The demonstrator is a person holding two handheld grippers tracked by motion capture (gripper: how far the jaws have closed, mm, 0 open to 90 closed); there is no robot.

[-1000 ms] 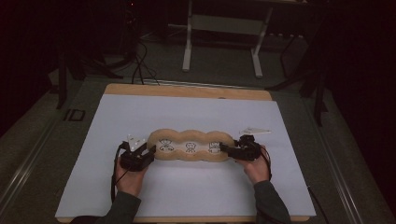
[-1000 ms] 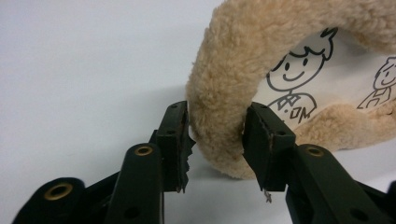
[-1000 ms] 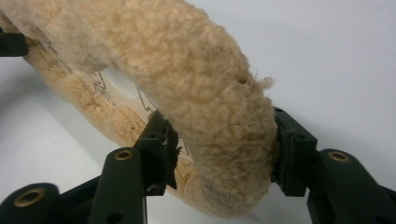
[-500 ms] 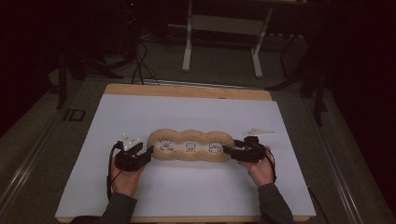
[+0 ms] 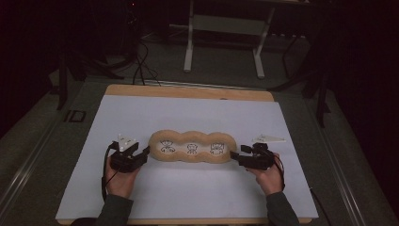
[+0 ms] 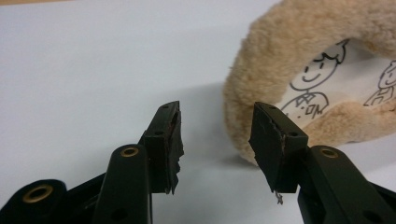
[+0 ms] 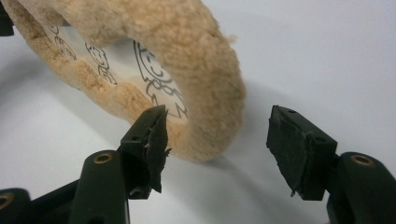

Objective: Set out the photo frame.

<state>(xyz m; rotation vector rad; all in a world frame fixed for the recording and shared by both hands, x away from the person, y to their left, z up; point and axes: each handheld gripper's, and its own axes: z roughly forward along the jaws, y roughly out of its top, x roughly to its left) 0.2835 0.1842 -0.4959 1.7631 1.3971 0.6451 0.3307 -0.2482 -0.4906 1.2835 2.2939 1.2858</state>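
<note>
Both tongs, left (image 5: pixel 147 151) and right (image 5: pixel 234 154), have just been opening and stand spread, pinching nothing; the plush frame (image 5: pixel 193 147) mid-frame looks light and soft, best pinched at its fuzzy end rims.

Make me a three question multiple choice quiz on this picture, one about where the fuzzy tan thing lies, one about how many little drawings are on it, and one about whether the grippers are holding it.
1. Where does the plush tan piece lie?
A. On the bare floor behind the table
B. On the white sheet, between the two grippers
C. Lifted in the air by one gripper

2. How many cartoon figures show on its white inner panel?
A. One
B. Three
C. Five

3. What are the left gripper and the right gripper doing?
A. Both clamp the plush
B. One clamps it
C. Both stand open, off the plush

Answers:
1 B, the high view shows it flat on the sheet with a gripper at each end.
2 B, three drawings sit in a row.
3 C, both gripper views show the jaws, which have just been opening, parted beside the fuzzy rim with nothing pressed between them.
</note>
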